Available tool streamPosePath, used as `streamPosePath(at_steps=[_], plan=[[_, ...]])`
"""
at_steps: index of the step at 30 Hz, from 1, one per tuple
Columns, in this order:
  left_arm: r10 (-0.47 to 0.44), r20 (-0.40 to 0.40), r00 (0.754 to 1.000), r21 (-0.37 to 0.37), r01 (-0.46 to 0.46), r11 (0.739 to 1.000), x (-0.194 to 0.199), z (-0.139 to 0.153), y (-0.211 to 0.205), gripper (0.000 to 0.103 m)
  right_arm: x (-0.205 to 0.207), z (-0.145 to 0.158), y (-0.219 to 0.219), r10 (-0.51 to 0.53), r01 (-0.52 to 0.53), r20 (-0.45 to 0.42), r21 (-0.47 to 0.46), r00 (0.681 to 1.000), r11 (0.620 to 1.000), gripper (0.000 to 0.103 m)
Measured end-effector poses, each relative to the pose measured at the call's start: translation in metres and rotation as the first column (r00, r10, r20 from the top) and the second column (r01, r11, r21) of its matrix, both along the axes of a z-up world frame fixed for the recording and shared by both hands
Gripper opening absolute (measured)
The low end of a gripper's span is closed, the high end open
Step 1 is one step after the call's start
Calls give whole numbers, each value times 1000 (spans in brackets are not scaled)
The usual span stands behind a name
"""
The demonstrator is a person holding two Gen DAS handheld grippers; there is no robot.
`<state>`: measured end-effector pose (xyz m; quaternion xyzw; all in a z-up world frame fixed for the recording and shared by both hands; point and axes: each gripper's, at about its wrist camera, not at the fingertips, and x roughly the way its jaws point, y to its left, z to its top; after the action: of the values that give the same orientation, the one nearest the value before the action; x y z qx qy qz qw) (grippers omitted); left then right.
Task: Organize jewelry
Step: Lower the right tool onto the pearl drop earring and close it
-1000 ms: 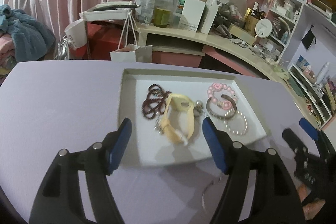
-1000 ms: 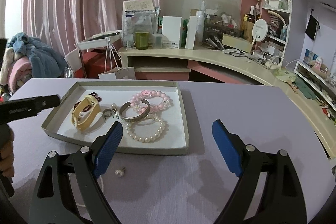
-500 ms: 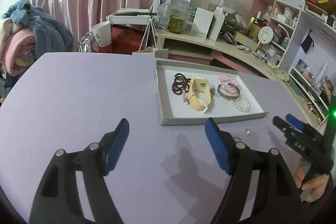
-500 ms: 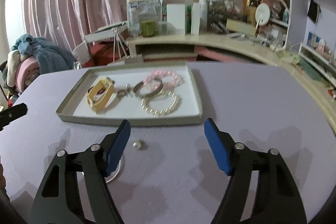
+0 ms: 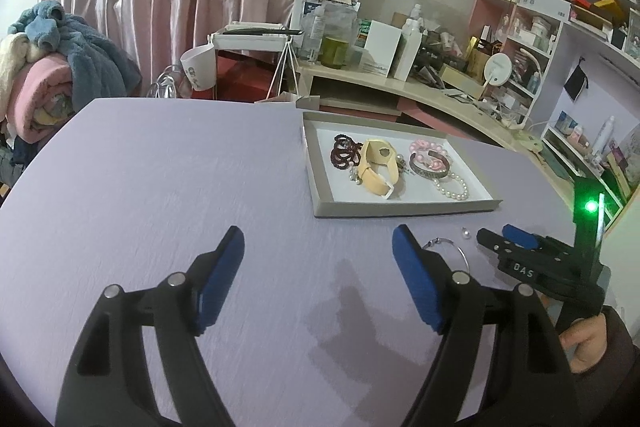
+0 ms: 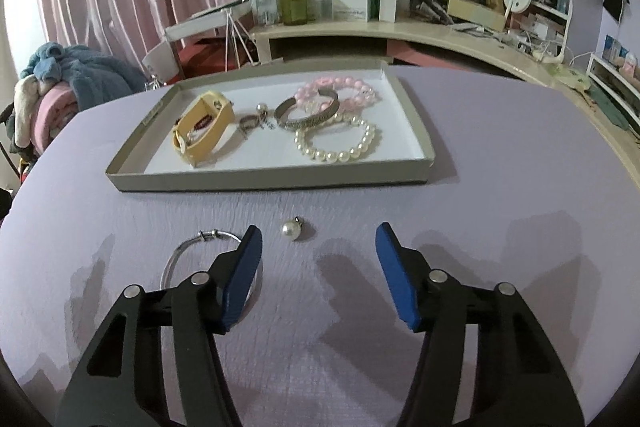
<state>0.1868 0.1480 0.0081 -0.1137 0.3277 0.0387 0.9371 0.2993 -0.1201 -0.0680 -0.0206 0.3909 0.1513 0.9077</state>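
A shallow grey tray [image 6: 272, 179] [image 5: 320, 183] on the lilac table holds a yellow band [image 6: 204, 131], a silver bangle [image 6: 308, 115], pink beads [image 6: 340, 91], a pearl bracelet [image 6: 336, 143] and dark red beads [image 5: 344, 153]. In front of the tray lie a loose pearl pendant [image 6: 291, 229] [image 5: 465, 234] and a thin silver hoop [image 6: 188, 251] [image 5: 444, 245]. My right gripper [image 6: 318, 259] is open, just behind the pendant, its left finger over the hoop. My left gripper [image 5: 318, 259] is open and empty over bare table, left of the hoop. The right gripper [image 5: 496, 237] also shows in the left wrist view.
The table edge curves away at the right [image 6: 600, 123]. Behind it stands a cluttered curved desk [image 6: 400, 27] with boxes and bottles, and shelves [image 5: 560, 7]. A pile of blankets [image 5: 52, 67] sits at the far left.
Both grippers have drawn back from the tray toward the table's near side. The right gripper has come down close to the pendant and hoop. Both stay open.
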Motion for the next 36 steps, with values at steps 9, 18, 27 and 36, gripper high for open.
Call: streamPosePath(at_steps=[9, 18, 27, 36], plan=[[-5, -10, 1000, -20, 4, 1000, -3, -7, 5, 77, 8, -8, 8, 4, -4, -51, -1, 999, 1000, 50], [-13, -21, 1000, -31, 13, 999, -3, -12, 4, 77, 17, -11, 16, 4, -5, -73, -16, 997, 1000, 40], [-23, -34, 999, -41, 21, 999, -1, -17, 1, 77, 17, -12, 23, 9, -12, -67, -50, 998, 999, 25], [-61, -53, 997, -37, 59, 998, 3, -20, -16, 77, 17, -11, 13, 1, -4, -75, -32, 997, 999, 14]])
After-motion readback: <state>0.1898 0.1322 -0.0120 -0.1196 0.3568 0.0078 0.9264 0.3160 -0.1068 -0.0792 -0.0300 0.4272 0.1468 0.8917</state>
